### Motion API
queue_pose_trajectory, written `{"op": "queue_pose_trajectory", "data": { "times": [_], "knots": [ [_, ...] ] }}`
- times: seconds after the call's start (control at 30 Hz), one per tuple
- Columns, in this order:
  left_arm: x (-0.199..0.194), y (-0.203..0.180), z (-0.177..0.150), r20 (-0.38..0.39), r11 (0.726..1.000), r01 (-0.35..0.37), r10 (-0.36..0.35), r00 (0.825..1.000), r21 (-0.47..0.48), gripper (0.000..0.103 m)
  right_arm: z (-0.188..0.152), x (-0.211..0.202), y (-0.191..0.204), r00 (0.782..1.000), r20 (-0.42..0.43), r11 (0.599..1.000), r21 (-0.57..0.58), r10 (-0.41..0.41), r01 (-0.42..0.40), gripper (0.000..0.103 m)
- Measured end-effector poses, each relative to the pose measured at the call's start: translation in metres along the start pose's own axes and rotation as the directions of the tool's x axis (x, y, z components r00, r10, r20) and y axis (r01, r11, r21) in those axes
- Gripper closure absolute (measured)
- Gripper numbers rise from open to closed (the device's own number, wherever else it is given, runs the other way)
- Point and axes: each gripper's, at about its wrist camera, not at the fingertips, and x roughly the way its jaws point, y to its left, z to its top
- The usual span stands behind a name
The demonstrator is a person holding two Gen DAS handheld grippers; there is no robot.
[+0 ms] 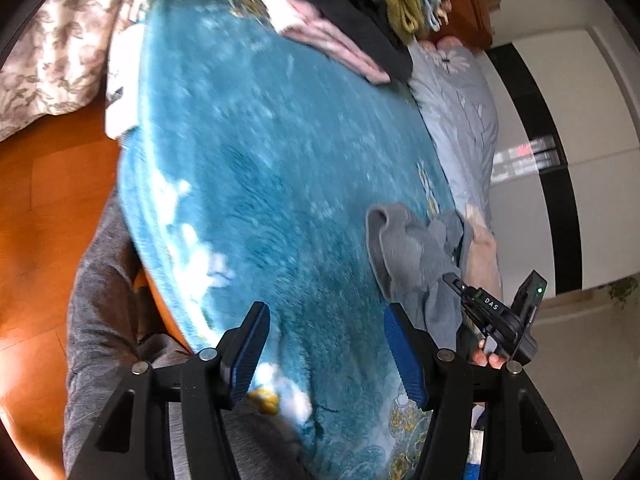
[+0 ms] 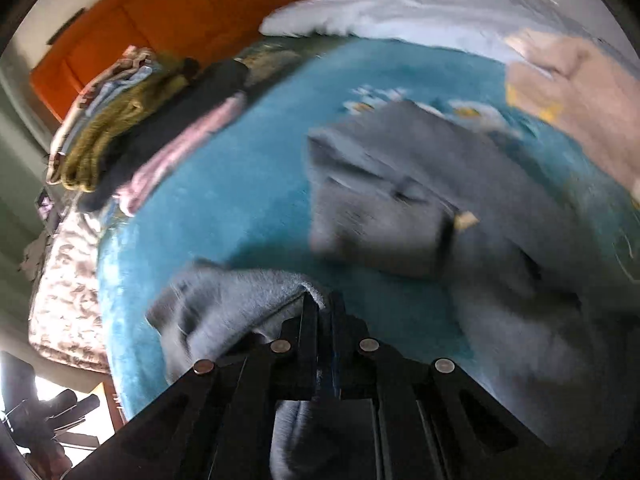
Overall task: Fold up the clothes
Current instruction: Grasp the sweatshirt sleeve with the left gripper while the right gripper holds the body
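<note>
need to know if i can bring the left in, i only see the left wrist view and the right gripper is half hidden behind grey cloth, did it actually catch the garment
Observer: Yes. In the right wrist view the right gripper is shut on an edge of the grey garment.
Operator: is the rest of it flat
Observer: No. Most of it lies bunched on the blue blanket, with a small tan tag showing.
Operator: anything past it on that side
Observer: A beige cloth lies at the blanket's far edge, apart from the grey one.
Operator: and my left
Observer: The left gripper is open over bare blanket, holding nothing.
</note>
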Motion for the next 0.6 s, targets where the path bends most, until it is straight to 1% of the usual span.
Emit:
{"op": "queue_pose_trajectory", "data": {
  "times": [0.03,0.07,0.1,0.17,0.2,0.27,0.37,0.43,0.47,0.5,0.6],
  "knots": [
    [0.006,-0.003,-0.001,-0.013,1.000,0.001,-0.001,1.000,0.008,0.040,-0.002,-0.001,-0.001,1.000,0.000,1.000,0.004,-0.006,0.006,0.094],
    [0.011,-0.007,-0.001,-0.025,1.000,0.003,-0.002,1.000,0.018,0.040,-0.002,-0.005,-0.002,1.000,0.008,1.000,0.005,-0.015,0.015,0.085],
    [0.017,-0.011,-0.002,-0.036,0.999,0.005,-0.004,0.999,0.031,0.040,-0.003,-0.010,-0.003,1.000,0.017,1.000,0.006,-0.025,0.025,0.067],
    [0.032,-0.021,-0.002,-0.071,0.998,0.034,-0.030,0.997,0.047,0.040,-0.006,-0.021,-0.002,0.998,0.045,0.999,0.004,-0.032,0.032,0.052],
    [0.041,-0.026,-0.002,-0.092,0.997,0.057,-0.052,0.994,0.047,0.040,-0.008,-0.028,-0.001,0.998,0.063,1.000,0.000,-0.030,0.030,0.051],
    [0.063,-0.033,0.001,-0.127,0.993,0.117,-0.115,0.985,0.006,0.040,-0.011,-0.044,0.002,0.995,0.097,1.000,-0.009,-0.026,0.027,0.050],
    [0.084,-0.041,0.006,-0.111,0.988,0.142,-0.148,0.983,-0.060,0.040,-0.017,-0.063,0.006,0.992,0.125,1.000,-0.021,-0.014,0.017,0.044],
    [0.096,-0.046,0.008,-0.106,0.979,0.181,-0.191,0.976,-0.097,0.040,-0.021,-0.073,0.007,0.991,0.132,1.000,-0.030,-0.005,0.009,0.044],
    [0.103,-0.048,0.008,-0.113,0.975,0.189,-0.202,0.973,-0.120,0.040,-0.023,-0.078,0.008,0.991,0.136,0.999,-0.035,-0.001,0.006,0.044],
    [0.108,-0.050,0.008,-0.122,0.974,0.184,-0.200,0.972,-0.129,0.040,-0.024,-0.080,0.012,0.990,0.140,0.999,-0.040,-0.006,0.011,0.044],
    [0.119,-0.059,0.006,-0.140,0.981,0.145,-0.162,0.977,-0.126,0.040,-0.027,-0.083,0.015,0.990,0.142,0.999,-0.048,-0.012,0.019,0.044]
  ]
}}
